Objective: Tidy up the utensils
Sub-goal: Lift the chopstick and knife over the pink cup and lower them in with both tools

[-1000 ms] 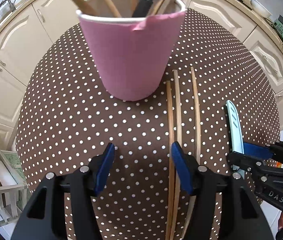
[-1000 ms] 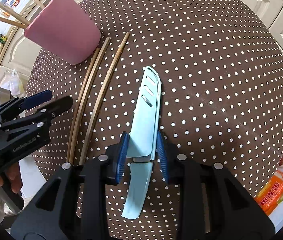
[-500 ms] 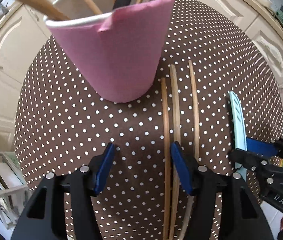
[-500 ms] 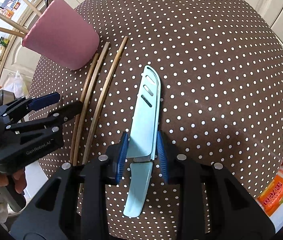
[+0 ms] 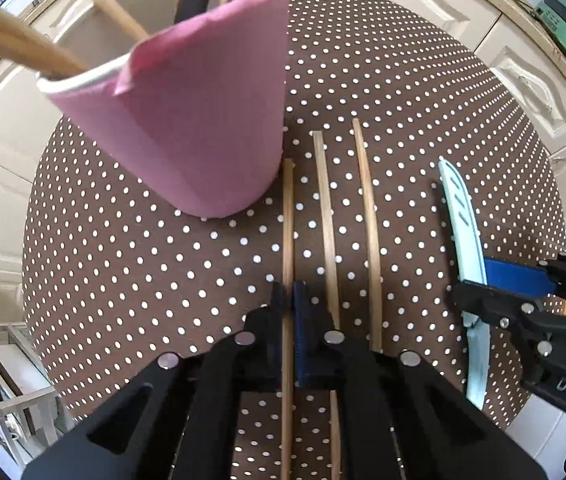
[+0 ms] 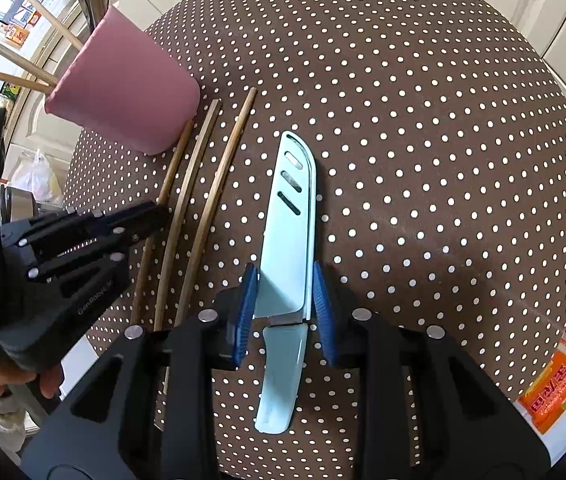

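A pink cup (image 5: pixel 199 128) holding wooden sticks and a black-handled utensil stands on the brown polka-dot table (image 5: pixel 131 272). Three wooden sticks lie side by side right of the cup. My left gripper (image 5: pixel 288 300) is shut on the leftmost stick (image 5: pixel 288 216), close to the table. The middle stick (image 5: pixel 325 208) and the right stick (image 5: pixel 367 208) lie free. A light-blue sheathed knife (image 6: pixel 289 232) lies on the table. My right gripper (image 6: pixel 285 304) is shut on the knife near where sheath meets handle. The cup (image 6: pixel 123 100) and the left gripper (image 6: pixel 155 216) also show in the right wrist view.
Cream kitchen cabinets (image 5: pixel 423 4) surround the round table. An orange packet (image 6: pixel 555 388) lies off the table's right edge. A small rack (image 5: pixel 15 392) stands low at the left. The right gripper (image 5: pixel 479 284) shows at the right of the left wrist view.
My left gripper shifted right and closed on the leftmost stick; it was open before. The right gripper stayed on the knife.
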A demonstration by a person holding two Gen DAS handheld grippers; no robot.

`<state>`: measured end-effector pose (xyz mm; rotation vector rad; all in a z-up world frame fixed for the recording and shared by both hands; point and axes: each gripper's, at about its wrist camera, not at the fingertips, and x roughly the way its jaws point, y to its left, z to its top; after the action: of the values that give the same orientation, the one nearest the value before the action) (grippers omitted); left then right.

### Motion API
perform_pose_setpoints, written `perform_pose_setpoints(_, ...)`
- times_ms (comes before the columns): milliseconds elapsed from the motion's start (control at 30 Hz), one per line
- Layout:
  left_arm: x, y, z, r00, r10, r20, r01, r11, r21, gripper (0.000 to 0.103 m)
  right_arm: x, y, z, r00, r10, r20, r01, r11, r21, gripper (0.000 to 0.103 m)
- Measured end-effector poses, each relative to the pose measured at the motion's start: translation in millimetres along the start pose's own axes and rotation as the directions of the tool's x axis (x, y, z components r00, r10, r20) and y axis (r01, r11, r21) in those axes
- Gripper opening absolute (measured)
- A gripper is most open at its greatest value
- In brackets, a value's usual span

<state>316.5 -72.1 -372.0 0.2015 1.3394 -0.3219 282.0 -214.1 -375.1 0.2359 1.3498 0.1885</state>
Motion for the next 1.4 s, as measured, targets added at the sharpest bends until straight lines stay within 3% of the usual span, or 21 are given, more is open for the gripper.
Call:
perform_pose_setpoints(267, -32.0, 3.9, -12.4, 0.981, -0.123, 0.147, 0.133, 0.989, -0.060, 0.005, -32.6, -0.4, 7.2, 0.998, 0.020, 0.064, -0.020, 1.000, -0.008, 0.027)
perform_pose_setpoints(467, -69.2, 1.1, -27.3, 0.939, -0.162, 0.302, 0.187, 0.981, -0.053, 0.005, -70.1, 6.7, 11.5, 0.990, 0.063, 0.126, -0.058, 0.998, -0.039, 0.027)
perform_pose_setpoints(733, -116.5, 12.6, -36.7, 0.878, -0.139, 0.457, 0.189, 0.980, -0.066, 0.005, -107.1, 30.1, 22.6, 0.978, 0.113, 0.176, -0.096, 0.990, -0.099, 0.027)
perform_pose_setpoints(900, -150.5, 20.4, -43.7, 0.826, -0.112, 0.553, 0.202, 0.974, -0.104, 0.005, -129.1, 58.9, 29.5, 0.964, 0.150, 0.218, -0.116, 0.980, -0.162, 0.027)
perform_pose_setpoints(1100, -194.3, 42.6, -34.6, 0.748, -0.050, 0.662, 0.219, 0.960, -0.175, 0.005, -157.7, 87.0, 56.9, 0.940, 0.192, 0.283, -0.127, 0.964, -0.233, 0.027)
perform_pose_setpoints(1400, -242.0, 78.8, -25.8, 0.598, 0.025, 0.801, 0.312, 0.914, -0.261, 0.005, -173.3, 119.7, 101.2, 0.899, 0.227, 0.374, -0.110, 0.945, -0.309, 0.027)
